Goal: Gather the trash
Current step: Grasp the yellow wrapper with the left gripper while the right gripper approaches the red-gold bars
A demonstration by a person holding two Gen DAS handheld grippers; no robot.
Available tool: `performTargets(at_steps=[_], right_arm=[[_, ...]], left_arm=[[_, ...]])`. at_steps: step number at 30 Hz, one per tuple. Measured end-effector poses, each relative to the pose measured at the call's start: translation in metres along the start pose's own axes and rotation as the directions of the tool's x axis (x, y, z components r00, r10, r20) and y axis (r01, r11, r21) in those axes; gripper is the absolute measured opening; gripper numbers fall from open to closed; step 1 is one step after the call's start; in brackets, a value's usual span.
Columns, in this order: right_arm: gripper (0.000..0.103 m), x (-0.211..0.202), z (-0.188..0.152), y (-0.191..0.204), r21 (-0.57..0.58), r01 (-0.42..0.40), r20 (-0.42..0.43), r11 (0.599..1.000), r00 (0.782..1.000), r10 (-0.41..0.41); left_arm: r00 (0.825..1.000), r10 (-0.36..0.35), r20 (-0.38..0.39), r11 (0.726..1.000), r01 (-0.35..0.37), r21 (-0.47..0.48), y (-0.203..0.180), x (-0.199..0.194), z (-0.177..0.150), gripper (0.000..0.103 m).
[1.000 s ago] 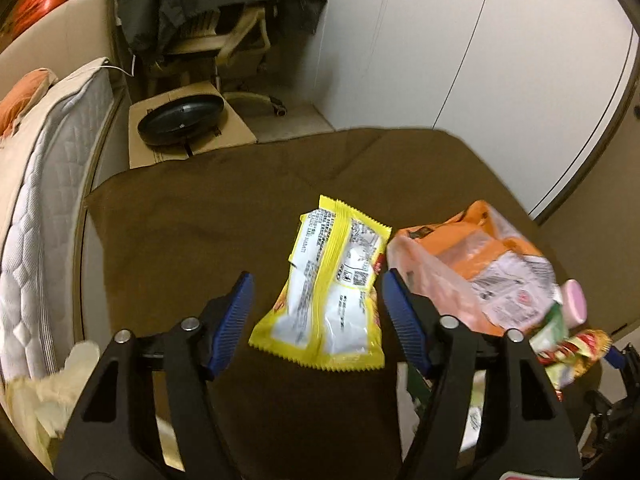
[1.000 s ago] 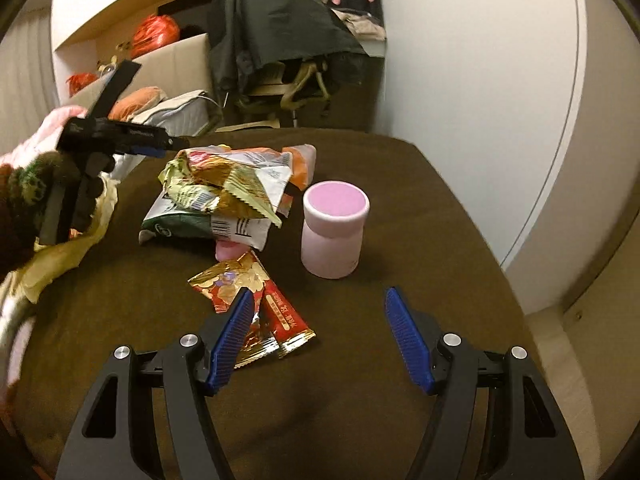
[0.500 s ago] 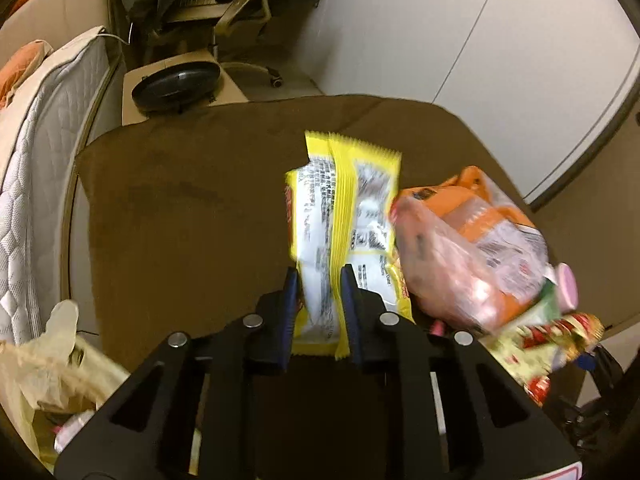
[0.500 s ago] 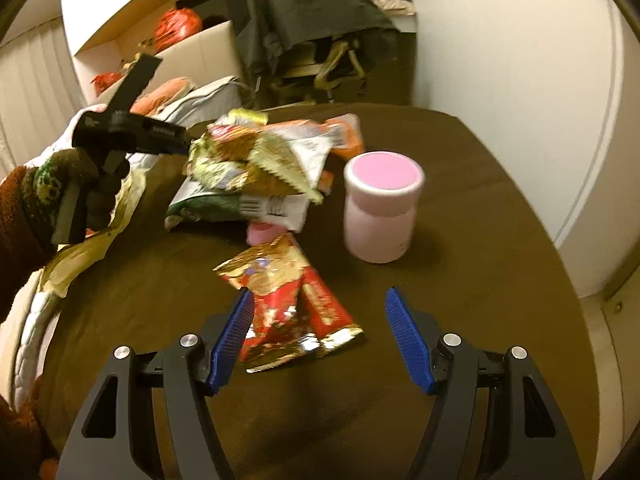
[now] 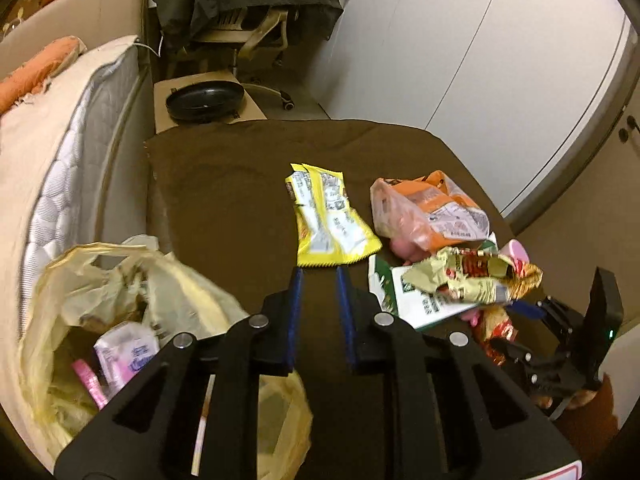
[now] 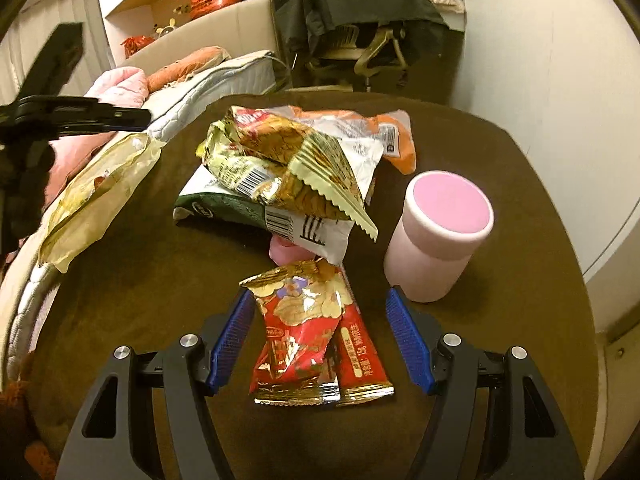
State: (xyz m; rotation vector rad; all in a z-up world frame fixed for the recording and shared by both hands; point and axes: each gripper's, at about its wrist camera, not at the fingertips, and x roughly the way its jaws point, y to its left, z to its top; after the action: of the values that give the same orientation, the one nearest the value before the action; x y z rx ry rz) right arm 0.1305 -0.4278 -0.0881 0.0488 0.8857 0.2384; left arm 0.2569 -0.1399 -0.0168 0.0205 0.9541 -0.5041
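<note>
Left wrist view: the brown-clothed table (image 5: 240, 200) fills the middle, with a quilted white mattress (image 5: 60, 152) along its left edge and a yellow plastic trash bag (image 5: 120, 300) gaping open at the near left corner, a white-and-pink packet lying inside it. Past the far edge a black round device (image 5: 205, 101) sits on a cardboard box. Toward the right edge lies a heap of wrappers: an orange bag (image 5: 428, 208) furthest, a green-and-white pouch (image 5: 420, 300) nearer, and a crumpled gold wrapper (image 5: 468, 276) on top. The yellow snack packet (image 5: 328, 220) lies flat near the table's middle, just left of the heap. The left gripper (image 5: 319, 280) hovers just short of the packet's near end; its blue fingers (image 5: 296, 300) stand close together with a narrow gap between them, and nothing sits in that gap. The packet's edge seems just clear of the tips, though the angle makes that hard to judge.

In the right wrist view, the same heap sits mid-table, with a pink lidded cup (image 6: 438, 236) upright beside it toward the right edge. The right gripper (image 6: 322, 336) is spread wide, its fingers either side of a red-and-gold snack wrapper (image 6: 308, 328) lying flat near the table's near edge, touching neither side of it.
</note>
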Motion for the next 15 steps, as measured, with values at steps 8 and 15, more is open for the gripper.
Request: performTargets(at_steps=[8, 15], right_arm=[[0.064, -0.008, -0.016, 0.009, 0.024, 0.007, 0.026, 1.000, 1.000, -0.008], [0.064, -0.026, -0.025, 0.002, 0.077, 0.035, 0.085, 0.996, 0.996, -0.041]], left_arm=[[0.999, -0.026, 0.038, 0.995, 0.030, -0.093, 0.006, 0.024, 0.001, 0.035], [0.993, 0.119, 0.017, 0.990, -0.118, -0.080, 0.000, 0.098, 0.031, 0.035]])
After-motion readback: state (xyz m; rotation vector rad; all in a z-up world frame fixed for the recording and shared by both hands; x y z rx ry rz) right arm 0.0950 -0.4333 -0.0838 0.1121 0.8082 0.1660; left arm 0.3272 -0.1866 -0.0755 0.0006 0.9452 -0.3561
